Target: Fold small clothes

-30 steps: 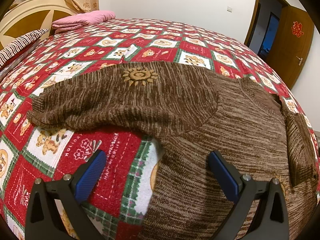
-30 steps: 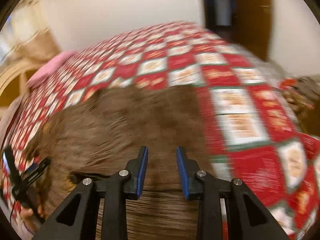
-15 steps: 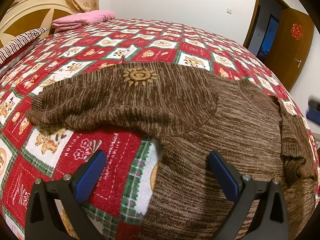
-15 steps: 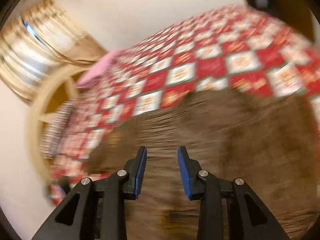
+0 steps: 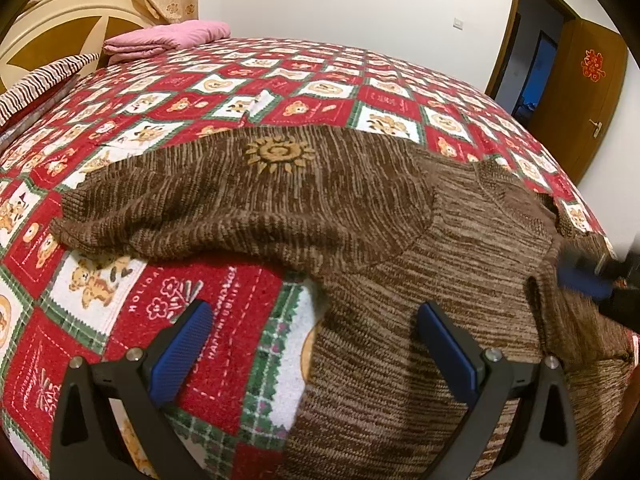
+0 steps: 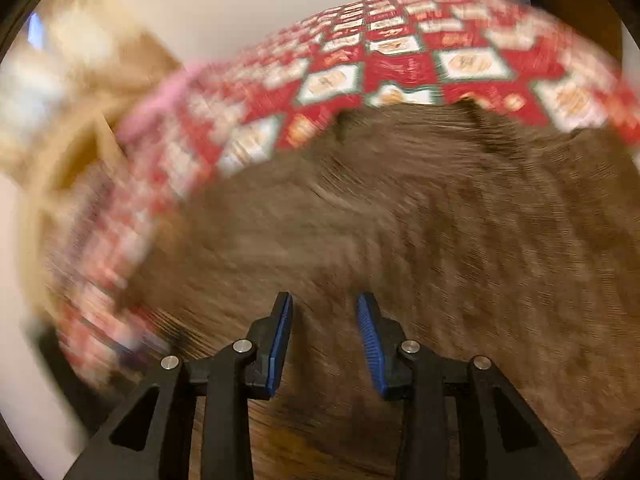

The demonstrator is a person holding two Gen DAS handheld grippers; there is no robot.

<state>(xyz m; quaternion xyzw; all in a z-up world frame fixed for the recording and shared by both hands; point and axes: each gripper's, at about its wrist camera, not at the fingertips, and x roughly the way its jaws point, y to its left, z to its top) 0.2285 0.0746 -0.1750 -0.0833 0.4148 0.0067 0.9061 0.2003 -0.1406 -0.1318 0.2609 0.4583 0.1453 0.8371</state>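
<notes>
Sweater [image 5: 400, 248], brown knit: flat on bed [image 5: 360, 80], sleeve out at 9 o'clock. Left gripper [image 5: 316, 344]: jaws wide, empty, over hem. Right gripper [image 6: 325, 340]: jaws part-open, just been opening, empty, above knit. Risk: hasty right-side pinch bunches fabric; fold skews.

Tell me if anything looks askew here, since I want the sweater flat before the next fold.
The brown sweater is not flat. One sleeve lies folded across toward the left, and its lower edge is humped up off the patchwork bedspread. At the right edge the knit is bunched in a fold. Nothing looks damaged or spilled.
</notes>
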